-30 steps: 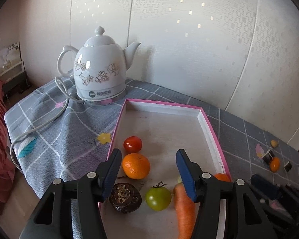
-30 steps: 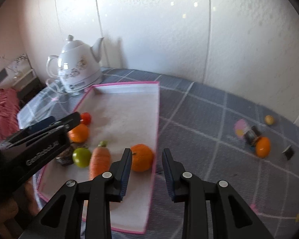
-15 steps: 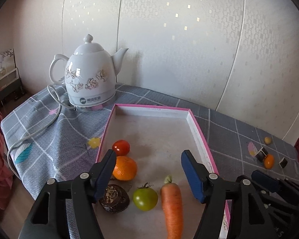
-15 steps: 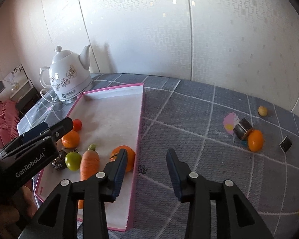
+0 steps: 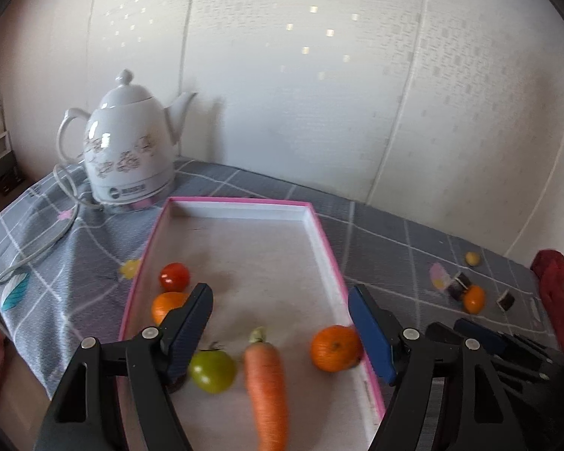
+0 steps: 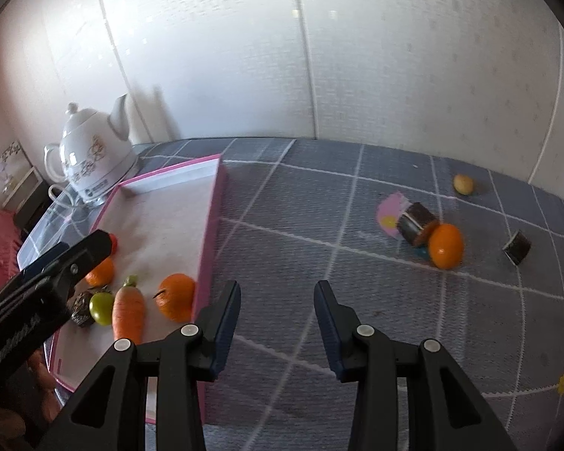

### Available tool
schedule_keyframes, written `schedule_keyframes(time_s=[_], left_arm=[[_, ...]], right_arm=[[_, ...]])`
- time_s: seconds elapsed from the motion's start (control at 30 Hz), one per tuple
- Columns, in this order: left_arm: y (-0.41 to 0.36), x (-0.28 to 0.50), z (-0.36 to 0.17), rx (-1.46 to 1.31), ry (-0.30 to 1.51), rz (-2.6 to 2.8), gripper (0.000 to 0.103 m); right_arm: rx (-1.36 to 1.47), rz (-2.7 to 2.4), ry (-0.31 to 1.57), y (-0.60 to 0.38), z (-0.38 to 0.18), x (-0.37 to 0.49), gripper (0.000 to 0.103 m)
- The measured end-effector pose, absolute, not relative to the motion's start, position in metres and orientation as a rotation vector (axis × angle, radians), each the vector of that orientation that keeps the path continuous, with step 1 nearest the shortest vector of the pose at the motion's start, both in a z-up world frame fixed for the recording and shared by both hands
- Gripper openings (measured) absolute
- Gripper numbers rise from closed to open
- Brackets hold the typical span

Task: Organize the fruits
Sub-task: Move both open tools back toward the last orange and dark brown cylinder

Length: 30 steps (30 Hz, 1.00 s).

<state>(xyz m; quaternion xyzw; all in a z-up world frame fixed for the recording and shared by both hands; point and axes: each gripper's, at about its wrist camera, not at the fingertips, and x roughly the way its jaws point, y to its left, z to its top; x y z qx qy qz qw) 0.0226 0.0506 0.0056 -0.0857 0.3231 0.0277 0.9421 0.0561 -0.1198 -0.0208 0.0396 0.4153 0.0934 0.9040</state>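
**A:** So what was closest to the cameras? Were the grippers carrying anything?

**B:** Nope. The left black two-finger gripper with blue pads hung over the near end of the shallow pink-rimmed white tray, jaws spread wide, nothing between them. The right black two-finger gripper was also wide apart and empty, over the grey checked tablecloth just right of the tray's edge.

**A:** And the fruit?

**B:** Near end of the tray, in a loose row: a dark brown wrinkled fruit, a shiny green tomato with a dried stem, a long orange carrot with a stubby green top pointing up the tray, and a round orange mandarin right against the tray's right wall. Bit further up the left side sat a second orange mandarin, half hidden by the left finger, then a small glossy red tomato just beyond it.

**A:** Anything outside the tray?

**B:** Yeah, well off to the right on the cloth: a smooth orange oval fruit touching a dark brown cylinder piece, another small dark piece nearby, and a tiny yellowish round fruit further back. Couldn't tell what the dark pieces were. At the far left corner stood a white ceramic electric kettle with a floral pattern, cord trailing off.
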Motion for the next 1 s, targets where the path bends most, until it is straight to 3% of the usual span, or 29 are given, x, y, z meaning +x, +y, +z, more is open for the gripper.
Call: schedule_keyframes(time_s=[0.63,0.77,1.0], left_arm=[[-0.047,0.032,0.003,-0.066,0.718,-0.167,0.074],[-0.059,0.033,0.001,-0.063,0.732,-0.208,0.065],[-0.072,0.040,-0.004,-0.111,0.778,-0.246,0.063]], right_arm=[[0.427,-0.096,0.887,-0.289,-0.027,0.063,0.041],[0.479,-0.110,0.887,-0.302,-0.029,0.064,0.041],[0.411,-0.103,0.899,-0.296,-0.028,0.064,0.041]])
